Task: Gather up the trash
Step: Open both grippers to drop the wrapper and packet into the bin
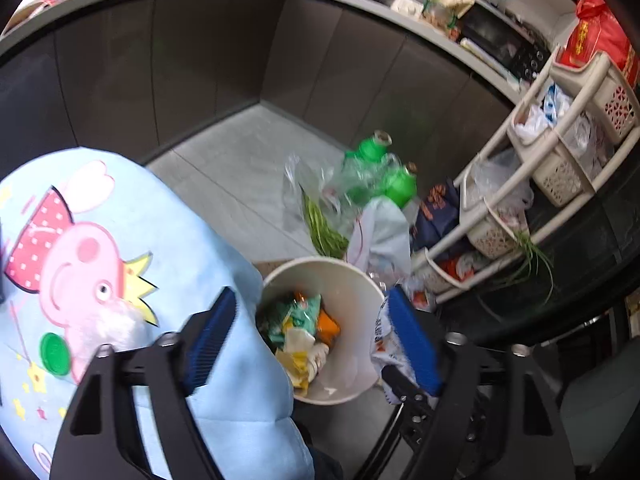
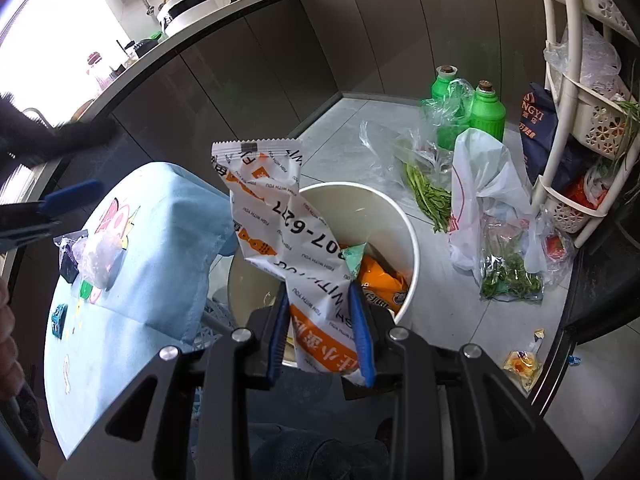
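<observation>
Your right gripper point(image 2: 323, 330) pinches a white and orange snack wrapper point(image 2: 288, 236) near its lower end, the blue pads pressed on both sides; the wrapper stands up crumpled over the rim of the white bin point(image 2: 404, 216) on the floor; inside the bin lie more wrappers, orange point(image 2: 380, 280) and green among them; your left gripper point(image 1: 310, 336) hangs above the same bin point(image 1: 280, 276) with its jaws spread wide and nothing between them; beside the bin sits a stool covered in a light blue cartoon cloth point(image 2: 160, 232), with a green bottle cap point(image 1: 55, 353) and small scraps on it; behind the bin two green bottles point(image 2: 486, 114), plastic bags and leafy greens point(image 2: 430, 196) lie on the tiled floor; a cream basket rack point(image 2: 560, 184) stands at the right.
</observation>
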Demonstrator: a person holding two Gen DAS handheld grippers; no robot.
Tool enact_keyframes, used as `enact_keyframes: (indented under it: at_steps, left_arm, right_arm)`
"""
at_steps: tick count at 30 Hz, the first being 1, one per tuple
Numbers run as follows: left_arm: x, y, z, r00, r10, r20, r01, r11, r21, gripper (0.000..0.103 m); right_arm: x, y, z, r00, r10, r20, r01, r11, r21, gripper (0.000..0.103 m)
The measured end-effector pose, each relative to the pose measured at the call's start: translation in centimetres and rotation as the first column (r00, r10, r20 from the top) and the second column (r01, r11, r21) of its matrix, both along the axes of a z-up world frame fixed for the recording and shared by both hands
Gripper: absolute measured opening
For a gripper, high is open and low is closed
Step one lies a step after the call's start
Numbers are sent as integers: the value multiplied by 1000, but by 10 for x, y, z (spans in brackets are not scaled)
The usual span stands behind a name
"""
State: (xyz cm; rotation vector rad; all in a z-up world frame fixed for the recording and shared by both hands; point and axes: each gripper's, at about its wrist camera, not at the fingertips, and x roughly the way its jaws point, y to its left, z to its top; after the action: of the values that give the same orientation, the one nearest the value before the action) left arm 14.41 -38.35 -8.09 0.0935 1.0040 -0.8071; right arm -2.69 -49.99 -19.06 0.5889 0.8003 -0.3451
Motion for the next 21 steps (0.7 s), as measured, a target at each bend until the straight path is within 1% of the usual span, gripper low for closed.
enact_keyframes:
  at_steps: [3,9,12,13,14,15,18,20,21]
  left_arm:
    - [-2,6,7,1000,15,17,-14,1000,-12,86]
    - [-1,18,9,999,34,21,-34,999,-2,88]
    - [2,24,9,999,43,20,-44,999,3,88]
    - [3,27,9,999,49,23,-49,999,5,88]
    - [4,28,10,998,53,24,-54,999,6,88]
    - [6,31,10,998,60,23,-60,998,5,88]
    - [10,38,10,997,76,17,-76,997,1,88]
    - [11,42,10,996,88,11,-88,996,-2,89]
    - [12,44,10,996,90,6,-90,996,-6,89]
  right_arm:
    - [8,2,-4,1000,16,-5,-16,1000,-6,31]
    - [30,3,-14,999,43,-12,-43,999,-18,31]
    - [40,2,-20,998,53,-16,-54,998,-36,32]
    - [42,1,-22,998,56,-15,-57,997,-43,43]
    - [44,2,-24,998,59,-16,-60,997,-52,68]
    - [45,2,-25,998,60,-18,-61,996,-60,77]
    - [41,5,-24,997,74,-16,-75,995,-72,81]
    - [37,8,-23,997,81,-14,-82,994,-71,90]
    - [35,9,-21,996,87,-10,-88,994,-70,92]
